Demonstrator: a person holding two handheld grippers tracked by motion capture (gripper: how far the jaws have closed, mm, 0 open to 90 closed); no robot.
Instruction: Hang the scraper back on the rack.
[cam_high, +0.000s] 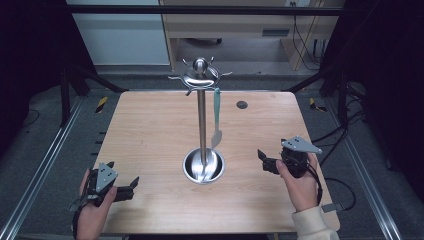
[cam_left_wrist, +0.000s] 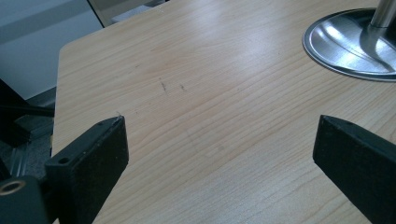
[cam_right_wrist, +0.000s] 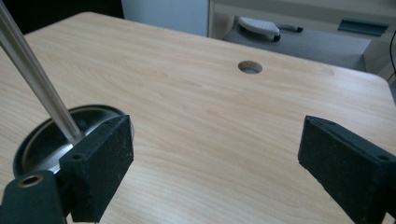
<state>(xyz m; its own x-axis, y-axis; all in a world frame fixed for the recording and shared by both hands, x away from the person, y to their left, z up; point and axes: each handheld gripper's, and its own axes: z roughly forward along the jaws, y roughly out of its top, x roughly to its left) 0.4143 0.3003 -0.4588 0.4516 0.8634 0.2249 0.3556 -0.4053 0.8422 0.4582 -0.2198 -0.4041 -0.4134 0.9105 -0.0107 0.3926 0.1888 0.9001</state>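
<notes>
Wooden table (cam_high: 150, 130), pale grain, no readable writing seen. Steel utensil stand (cam_high: 202, 120) is set upright mid-table: round dished base, slim pole, hooked crown. A teal-handled spatula (cam_high: 216, 116) is hung from one hook. Left gripper (cam_high: 131, 185) and right gripper (cam_high: 262, 159) are held either side of the base, apart from it, jaws spread wide, nothing gripped.

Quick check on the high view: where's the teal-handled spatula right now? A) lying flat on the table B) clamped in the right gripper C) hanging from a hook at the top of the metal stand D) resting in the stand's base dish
C: the spatula hangs by its handle from a hook at the top of the metal stand, its blade clear of the base, while the left gripper and right gripper are both open and empty.
</notes>
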